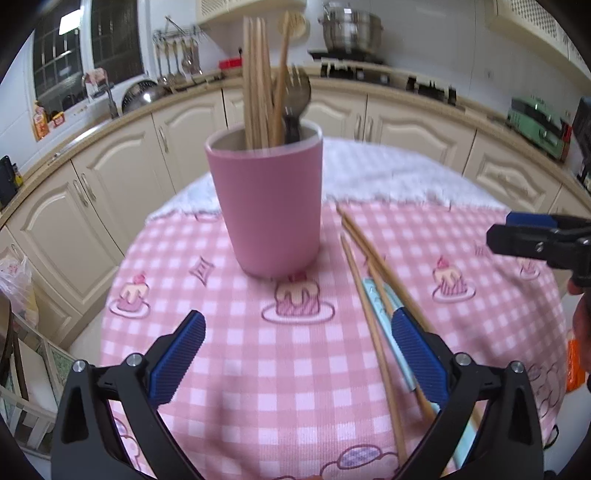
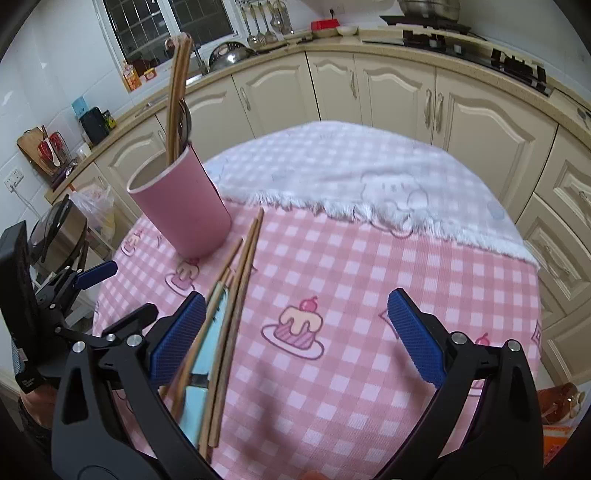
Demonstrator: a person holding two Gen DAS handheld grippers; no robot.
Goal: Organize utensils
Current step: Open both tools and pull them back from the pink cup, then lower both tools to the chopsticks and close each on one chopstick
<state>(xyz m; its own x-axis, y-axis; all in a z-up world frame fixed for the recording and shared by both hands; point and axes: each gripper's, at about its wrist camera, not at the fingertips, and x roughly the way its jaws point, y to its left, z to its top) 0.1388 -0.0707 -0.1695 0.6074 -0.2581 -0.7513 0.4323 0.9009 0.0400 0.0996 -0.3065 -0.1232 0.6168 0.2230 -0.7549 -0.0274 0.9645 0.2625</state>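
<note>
A pink cup (image 1: 271, 205) stands on the table and holds several wooden chopsticks (image 1: 256, 88), a wooden spoon and a metal spoon (image 1: 295, 107). To its right, loose wooden chopsticks (image 1: 364, 273) lie across a light-blue utensil (image 1: 380, 306). My left gripper (image 1: 297, 354) is open in front of the cup, its right finger just over those chopsticks. In the right wrist view the cup (image 2: 183, 206) sits at far left, the loose chopsticks (image 2: 236, 295) and blue utensil (image 2: 208, 350) beside the left finger. My right gripper (image 2: 295, 336) is open over bare cloth, holding nothing.
A round table wears a pink checked cloth (image 1: 229, 332) with cake prints and a white fringed cloth (image 2: 332, 170) at the far side. Cream kitchen cabinets (image 2: 399, 99) curve behind, with a sink, hanging ladles and a pot on the stove (image 1: 351, 31). The right gripper (image 1: 539, 243) shows at the left view's right edge.
</note>
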